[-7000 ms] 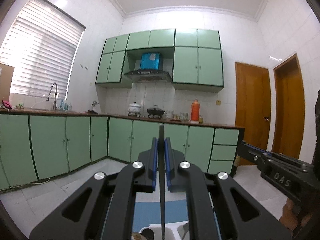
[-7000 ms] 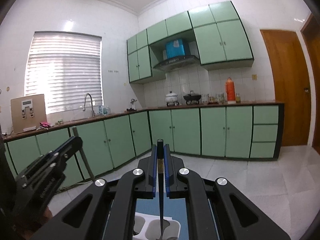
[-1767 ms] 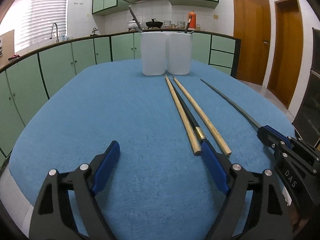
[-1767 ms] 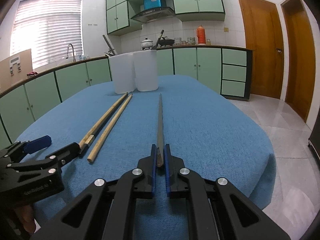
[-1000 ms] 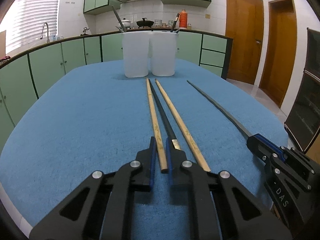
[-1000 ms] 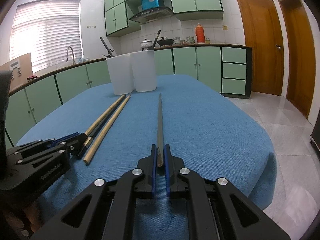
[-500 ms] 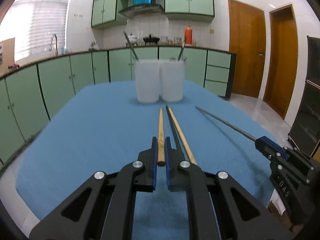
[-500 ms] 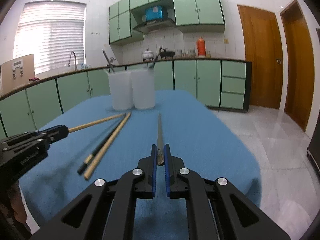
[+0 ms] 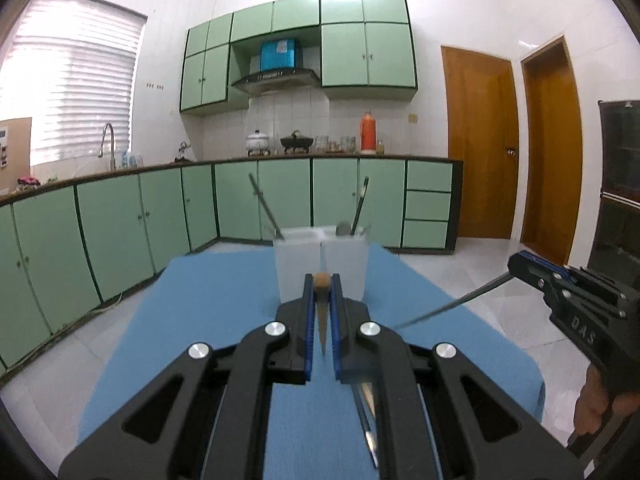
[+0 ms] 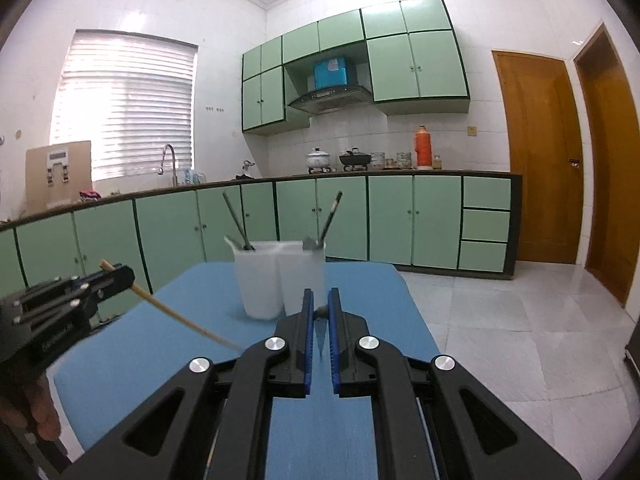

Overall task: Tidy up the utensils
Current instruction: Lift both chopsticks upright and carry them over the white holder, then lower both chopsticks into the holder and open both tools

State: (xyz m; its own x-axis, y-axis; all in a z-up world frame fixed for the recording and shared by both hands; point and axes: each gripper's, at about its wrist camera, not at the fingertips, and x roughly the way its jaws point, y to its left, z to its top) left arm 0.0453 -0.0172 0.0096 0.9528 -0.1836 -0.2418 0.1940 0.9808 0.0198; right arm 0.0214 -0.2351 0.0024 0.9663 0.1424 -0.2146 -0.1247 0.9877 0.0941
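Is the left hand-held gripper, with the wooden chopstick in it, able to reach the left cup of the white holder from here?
Probably yes. The left hand-held gripper is shut on the wooden chopstick, above the blue tablecloth. The white holder stands straight ahead with nothing between; one dark utensil already leans in its left cup.

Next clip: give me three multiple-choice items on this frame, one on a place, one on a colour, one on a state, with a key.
1. Where does the white holder stand?
A. on the blue tablecloth
B. on the counter
C. on the floor

2. What colour is the chopstick in the left gripper?
A. silver
B. red
C. light wood

3. How is the right gripper?
A. wide open
B. shut on a dark metal chopstick
C. shut on nothing

Key: 1 A, it stands at the cloth's far end; 2 C, tan shaft; 3 B, the grey stick sits between the pads.
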